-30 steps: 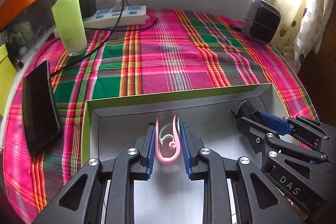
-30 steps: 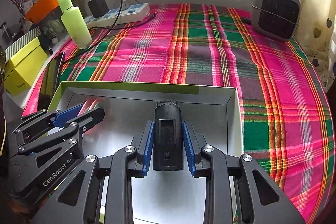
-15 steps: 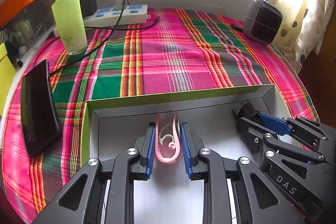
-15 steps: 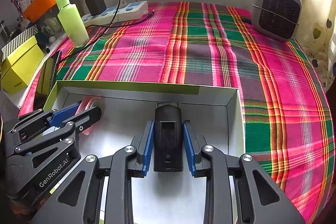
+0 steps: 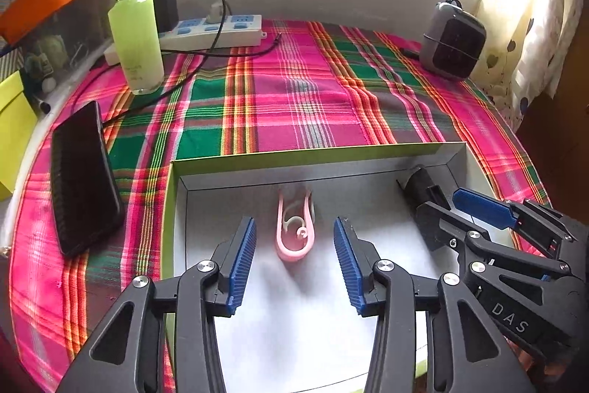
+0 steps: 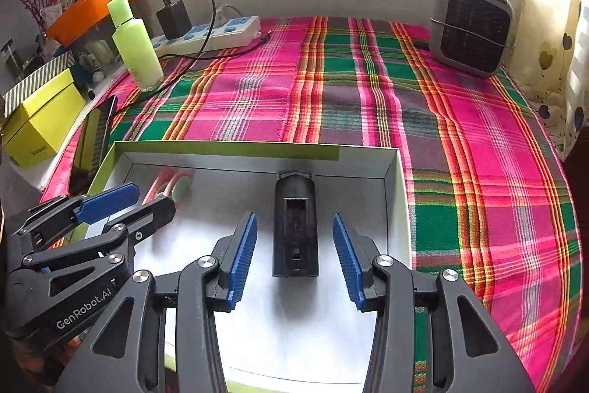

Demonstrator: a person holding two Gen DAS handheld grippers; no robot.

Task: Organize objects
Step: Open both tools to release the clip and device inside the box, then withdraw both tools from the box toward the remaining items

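Just-parted fingers [image 5: 241, 255] flanking pink clip [image 5: 294, 231]

Clip [image 5: 294, 234] left of device [image 6: 295, 231] in box [image 5: 316, 153]

Ahead of me a plaid cloth [image 5: 294, 91] is covering the table, a green bottle [image 5: 134, 28] is standing upright just beside a white power strip [image 5: 217, 30] with a black charger [image 5: 165, 8] plugged in, a grey heater [image 5: 452, 41] is sitting far right, and a dark phone [image 5: 83, 179] is lying at the left.
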